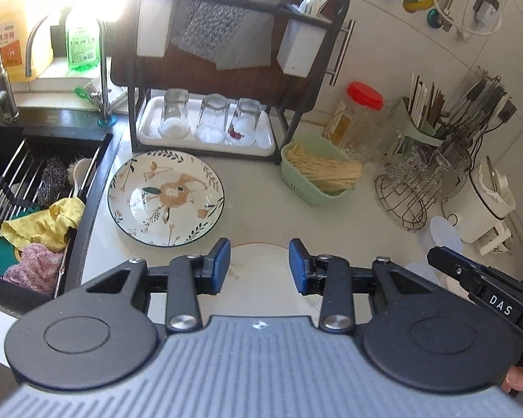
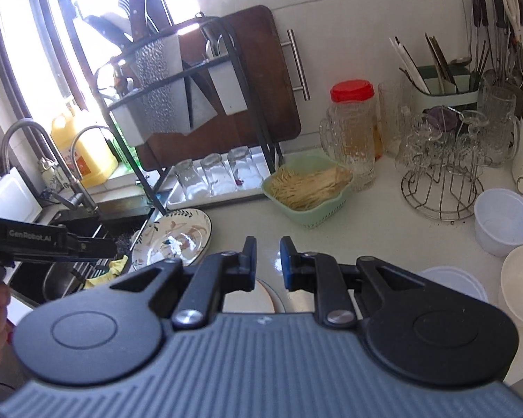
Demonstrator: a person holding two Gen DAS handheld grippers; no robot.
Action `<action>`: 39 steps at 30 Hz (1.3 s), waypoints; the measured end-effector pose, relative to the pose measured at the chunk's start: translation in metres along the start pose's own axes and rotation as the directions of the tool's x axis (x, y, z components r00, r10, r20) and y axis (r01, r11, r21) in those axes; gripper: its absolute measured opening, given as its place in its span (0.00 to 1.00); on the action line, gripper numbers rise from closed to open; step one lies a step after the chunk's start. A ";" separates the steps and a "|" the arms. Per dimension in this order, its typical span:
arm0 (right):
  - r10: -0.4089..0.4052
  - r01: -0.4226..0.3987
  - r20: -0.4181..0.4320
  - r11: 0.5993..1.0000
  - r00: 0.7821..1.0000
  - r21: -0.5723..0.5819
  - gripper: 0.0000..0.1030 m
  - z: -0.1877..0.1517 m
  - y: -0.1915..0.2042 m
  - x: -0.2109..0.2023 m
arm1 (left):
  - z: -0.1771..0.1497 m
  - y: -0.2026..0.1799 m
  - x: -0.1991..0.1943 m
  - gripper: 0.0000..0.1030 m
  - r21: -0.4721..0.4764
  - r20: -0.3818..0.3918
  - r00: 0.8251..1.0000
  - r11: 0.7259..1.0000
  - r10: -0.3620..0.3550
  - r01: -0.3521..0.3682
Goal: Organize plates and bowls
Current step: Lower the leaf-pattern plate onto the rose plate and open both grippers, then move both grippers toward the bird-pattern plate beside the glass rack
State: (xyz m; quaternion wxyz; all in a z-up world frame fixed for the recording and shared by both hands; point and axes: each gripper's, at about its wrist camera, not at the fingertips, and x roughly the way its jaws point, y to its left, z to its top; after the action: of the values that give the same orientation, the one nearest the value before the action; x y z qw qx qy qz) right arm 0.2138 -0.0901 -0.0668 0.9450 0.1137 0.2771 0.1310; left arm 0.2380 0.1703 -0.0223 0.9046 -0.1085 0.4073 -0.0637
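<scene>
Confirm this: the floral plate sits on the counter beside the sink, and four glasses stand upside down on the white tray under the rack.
Wrong on the count only. The left wrist view shows three glasses upside down on the white tray; the floral plate does sit beside the sink.

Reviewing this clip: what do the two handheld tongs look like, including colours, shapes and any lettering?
Both tongs are black, with blue pads on the fingers, round black discs at each side and a ribbed grey body. Left tongs; right tongs. Seen side-on, the left one reads "GenRobot.AI" in grey and the right one "DAS" in white. No cables or sleeves show.
</scene>
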 end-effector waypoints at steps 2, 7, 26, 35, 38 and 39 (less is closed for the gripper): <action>0.010 -0.010 0.021 1.000 1.000 -0.007 0.18 0.004 0.003 -0.011 | 0.000 -0.008 -0.013 0.40 0.012 0.028 1.000 1.000 0.007 -0.008; 0.019 -0.017 0.056 0.999 0.998 -0.031 0.18 0.007 0.009 -0.033 | -0.007 -0.025 -0.036 0.40 0.026 0.072 0.997 0.999 0.023 -0.025; 0.055 -0.055 0.006 0.997 0.998 -0.055 0.18 -0.030 0.008 -0.074 | -0.075 -0.056 -0.070 0.44 0.021 0.111 0.989 0.995 0.095 -0.098; 0.050 -0.052 -0.034 0.997 0.998 -0.052 0.18 -0.047 0.008 -0.078 | -0.102 -0.060 -0.067 0.52 0.023 0.053 0.993 0.994 0.103 -0.105; 0.053 -0.055 -0.034 0.996 0.998 -0.063 0.18 -0.047 0.011 -0.077 | -0.105 -0.058 -0.068 0.52 0.019 0.041 0.993 0.994 0.109 -0.110; 0.052 -0.055 -0.037 0.996 0.998 -0.069 0.18 -0.047 0.012 -0.076 | -0.105 -0.056 -0.069 0.52 0.019 0.042 0.992 0.993 0.117 -0.118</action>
State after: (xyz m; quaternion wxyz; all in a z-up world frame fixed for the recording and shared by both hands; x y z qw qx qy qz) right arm 0.1234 -0.0955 -0.0641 0.9396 0.0856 0.2856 0.1680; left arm 0.1119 0.1147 -0.0262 0.9159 -0.0759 0.3939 -0.0125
